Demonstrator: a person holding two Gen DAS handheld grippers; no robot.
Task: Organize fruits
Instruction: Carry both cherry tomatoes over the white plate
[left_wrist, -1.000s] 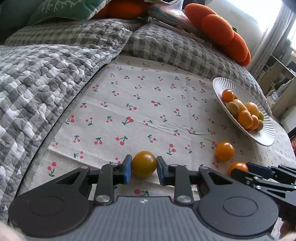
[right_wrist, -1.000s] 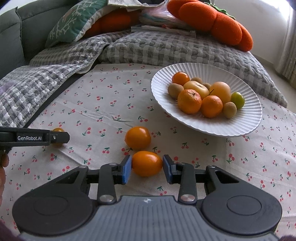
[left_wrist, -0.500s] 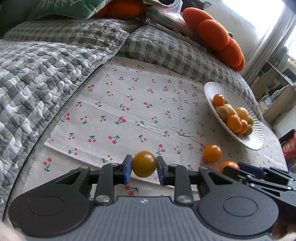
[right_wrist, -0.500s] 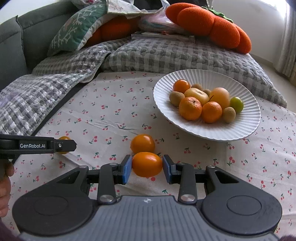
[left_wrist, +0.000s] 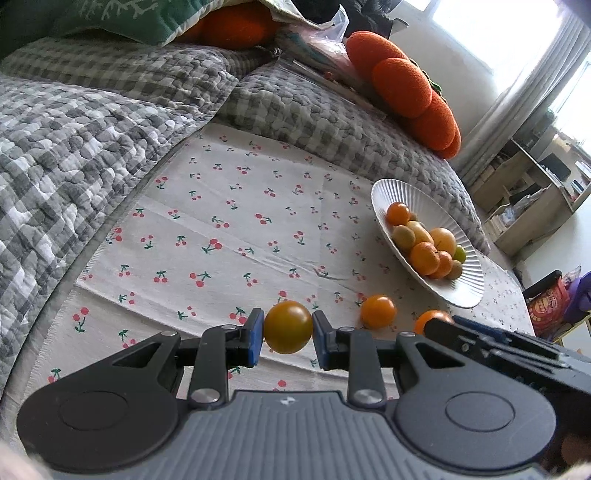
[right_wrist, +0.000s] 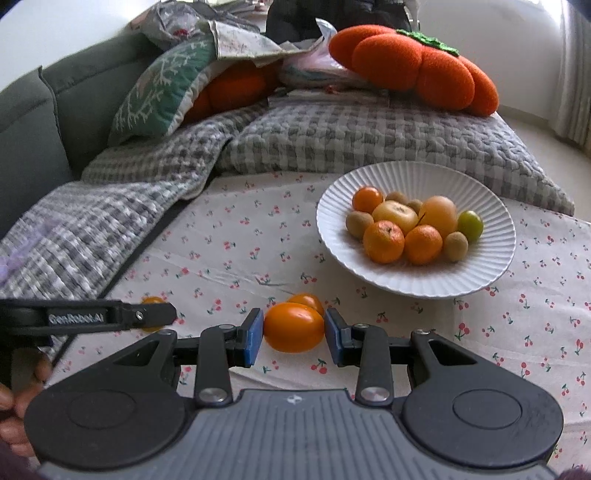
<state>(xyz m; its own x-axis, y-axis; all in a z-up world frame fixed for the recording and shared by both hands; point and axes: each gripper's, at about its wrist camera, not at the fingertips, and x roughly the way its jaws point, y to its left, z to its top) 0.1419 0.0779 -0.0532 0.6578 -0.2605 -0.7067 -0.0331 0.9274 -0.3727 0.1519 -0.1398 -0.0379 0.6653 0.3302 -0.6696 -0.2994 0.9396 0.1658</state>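
Gripping smooth round yellow-orange tomato (left_wrist: 287, 326)

Soft daylight pours in from the window (left_wrist: 476, 33) at the upper right, blown out to plain white there. The cherry-print cloth (left_wrist: 236, 229) is evenly lit, with faint shadows under the fruit. Both views bow strongly at the edges, with dark corners. The white plate (right_wrist: 415, 284) and its fruit look slightly smeared in the right wrist view.

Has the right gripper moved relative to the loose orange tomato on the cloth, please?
Yes. The right gripper has risen: its oval tomato now hides most of the loose tomato on the cherry-print cloth.
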